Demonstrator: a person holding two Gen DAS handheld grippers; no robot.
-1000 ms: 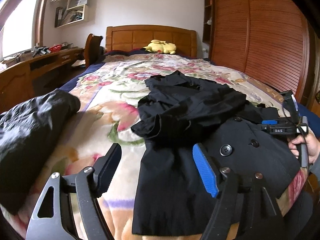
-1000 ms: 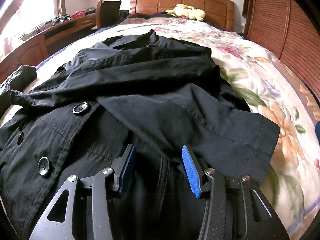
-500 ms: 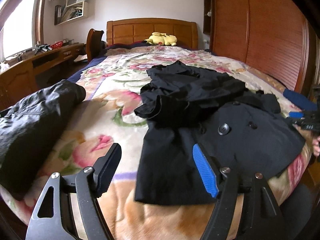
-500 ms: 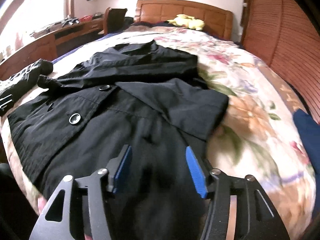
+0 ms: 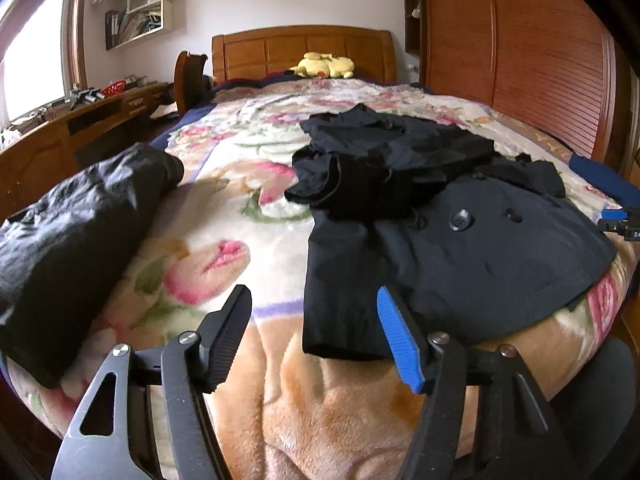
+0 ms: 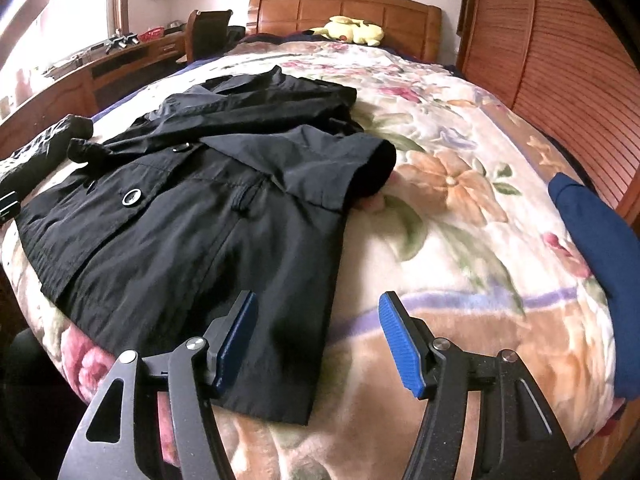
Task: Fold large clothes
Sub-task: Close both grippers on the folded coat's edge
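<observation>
black coat (image 5: 460,240), floral blanket (image 5: 240,216), perhaps navy cloth (image 6: 592,240)

The coat (image 6: 192,216) is matt black woven cloth with glossy buttons. The blanket (image 5: 256,248) under it is fuzzy, plush fleece with a flower print. A second black garment (image 5: 72,232) looks crinkled and slightly shiny. The headboard (image 5: 304,52) and slatted wardrobe doors (image 5: 532,52) are varnished wood.

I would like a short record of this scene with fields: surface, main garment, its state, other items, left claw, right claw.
surface: bed with flowered blanket
main garment: black coat
state: lying flat, both sleeves folded over the front
other items: dark bundle to the left, blue cloth to the right, yellow toy at headboard
left claw: open, holding nothing, jaws just narrowed
right claw: open, holding nothing, jaws just widened
</observation>
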